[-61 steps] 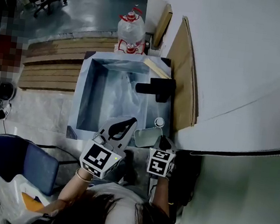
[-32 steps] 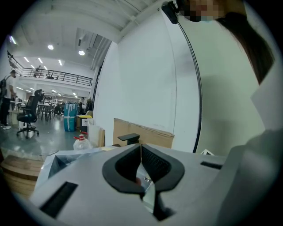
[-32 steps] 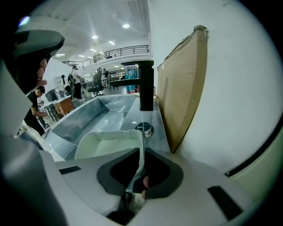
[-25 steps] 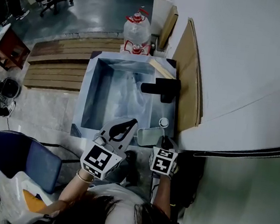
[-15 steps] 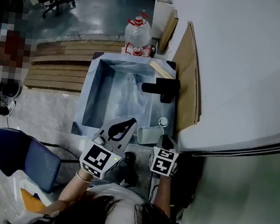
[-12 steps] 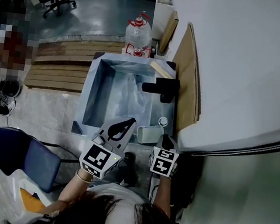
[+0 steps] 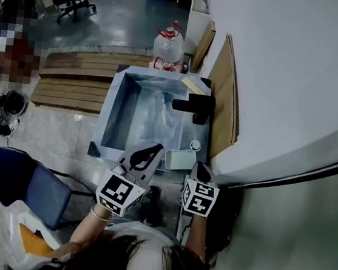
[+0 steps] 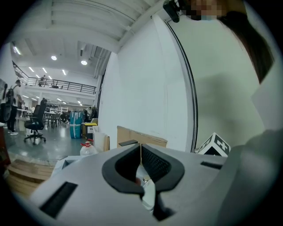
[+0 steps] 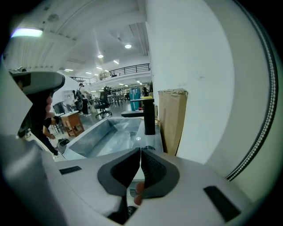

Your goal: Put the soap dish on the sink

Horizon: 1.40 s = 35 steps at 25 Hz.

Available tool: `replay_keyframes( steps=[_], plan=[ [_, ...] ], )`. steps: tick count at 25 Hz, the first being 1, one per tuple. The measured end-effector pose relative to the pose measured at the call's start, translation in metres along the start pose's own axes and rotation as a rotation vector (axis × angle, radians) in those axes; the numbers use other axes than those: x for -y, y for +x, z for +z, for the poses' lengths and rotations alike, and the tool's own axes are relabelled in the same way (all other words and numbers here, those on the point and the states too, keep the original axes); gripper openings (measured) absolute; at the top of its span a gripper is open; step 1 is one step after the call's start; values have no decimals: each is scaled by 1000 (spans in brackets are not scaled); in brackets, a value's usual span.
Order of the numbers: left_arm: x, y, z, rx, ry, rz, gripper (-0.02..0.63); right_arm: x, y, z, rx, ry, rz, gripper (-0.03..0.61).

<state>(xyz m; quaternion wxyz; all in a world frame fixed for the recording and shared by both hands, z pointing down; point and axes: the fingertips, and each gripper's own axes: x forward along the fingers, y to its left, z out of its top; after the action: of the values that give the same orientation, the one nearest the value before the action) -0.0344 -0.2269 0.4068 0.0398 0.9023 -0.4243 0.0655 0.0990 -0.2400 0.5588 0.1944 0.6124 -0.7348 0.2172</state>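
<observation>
Head view shows the soap dish on the sink's near right corner, long side along the near rim. It lies just left of your right gripper, the nearer one. The jaws of this one and of the left gripper are pressed together.

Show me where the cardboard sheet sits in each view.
Head view: cardboard sheet, upper centre, standing against the wall.
Left gripper view: cardboard sheet, low centre.
Right gripper view: cardboard sheet, right of centre, beside the black faucet.
Shared landmark: the white wall behind it.
</observation>
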Motion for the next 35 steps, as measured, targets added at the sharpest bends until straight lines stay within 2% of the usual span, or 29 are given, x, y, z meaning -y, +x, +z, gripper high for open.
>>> replay_keyframes(
  steps=[11, 35],
  plan=[
    [27, -28, 9, 25, 15, 23, 9, -6, -45, 15, 68, -52, 12, 26],
    [85, -80, 24, 73, 50, 59, 9, -22, -156, 49, 265, -83, 74, 25]
  ],
)
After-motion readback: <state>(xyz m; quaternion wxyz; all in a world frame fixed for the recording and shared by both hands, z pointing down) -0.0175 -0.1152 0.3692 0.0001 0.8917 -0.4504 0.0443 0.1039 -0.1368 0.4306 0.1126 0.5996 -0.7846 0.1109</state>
